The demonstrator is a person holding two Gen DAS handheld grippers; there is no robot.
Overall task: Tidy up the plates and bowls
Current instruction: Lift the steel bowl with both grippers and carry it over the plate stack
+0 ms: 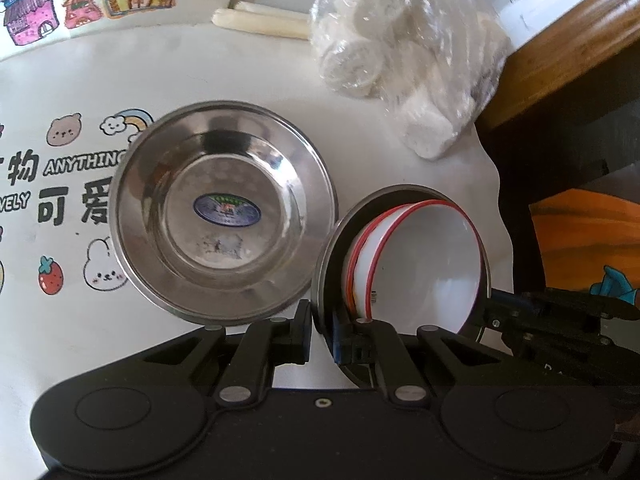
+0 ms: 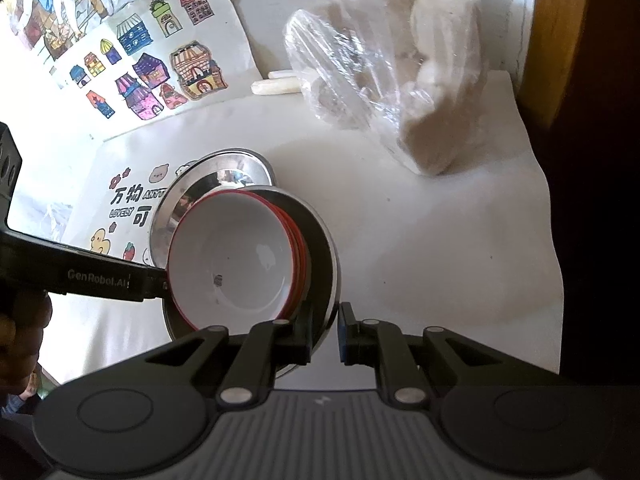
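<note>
Two tools hold one steel plate (image 1: 326, 264) between them, above the white table (image 1: 120, 340). The left tool (image 1: 322, 336) is pressed together on the plate's near rim, and the right tool (image 2: 325, 334) pinches the opposite rim in the same way. Inside this tilted plate sit white bowls with red rims (image 1: 420, 268), nested one in another. A second steel plate (image 1: 224, 210), with an oval sticker in its centre, lies flat on the table just beside the lifted one, partly over a sheet with cartoon drawings (image 1: 60, 200). Farther back lie a clear plastic bag of white lumps (image 1: 400, 60) and two pale sticks (image 1: 260, 24).
</note>
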